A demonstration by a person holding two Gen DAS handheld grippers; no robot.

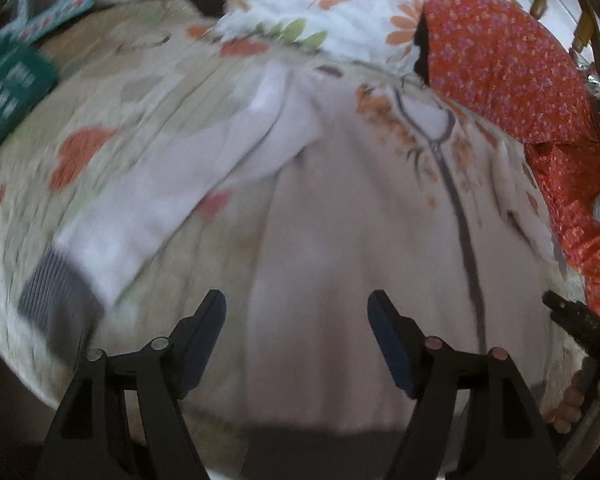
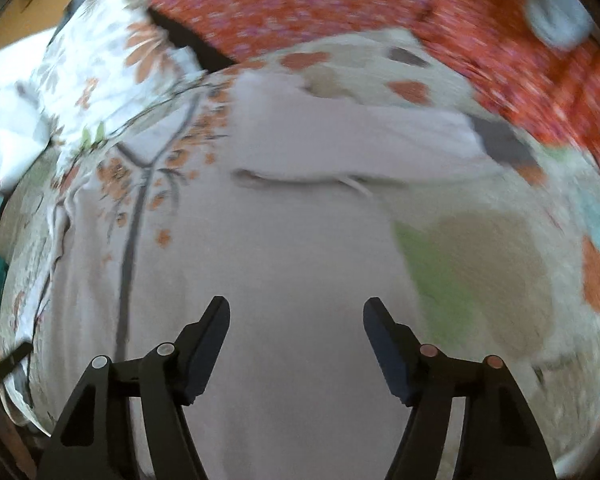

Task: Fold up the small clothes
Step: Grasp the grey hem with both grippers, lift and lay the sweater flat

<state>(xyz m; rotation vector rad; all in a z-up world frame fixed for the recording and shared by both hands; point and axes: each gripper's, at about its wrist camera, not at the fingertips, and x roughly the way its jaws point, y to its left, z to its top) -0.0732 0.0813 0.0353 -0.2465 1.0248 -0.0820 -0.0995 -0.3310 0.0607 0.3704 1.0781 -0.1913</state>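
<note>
Both the left tongs [image 1: 296, 304] and right tongs [image 2: 296, 310] stood wide open, empty, above the sweater [image 1: 340, 260], which lay flat ahead for folding.

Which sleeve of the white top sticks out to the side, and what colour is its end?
The long white sleeve with the grey ribbed cuff, spread out over the leafy bedspread. The white sweatshirt shows no other sleeve clearly from the left wrist.
</note>
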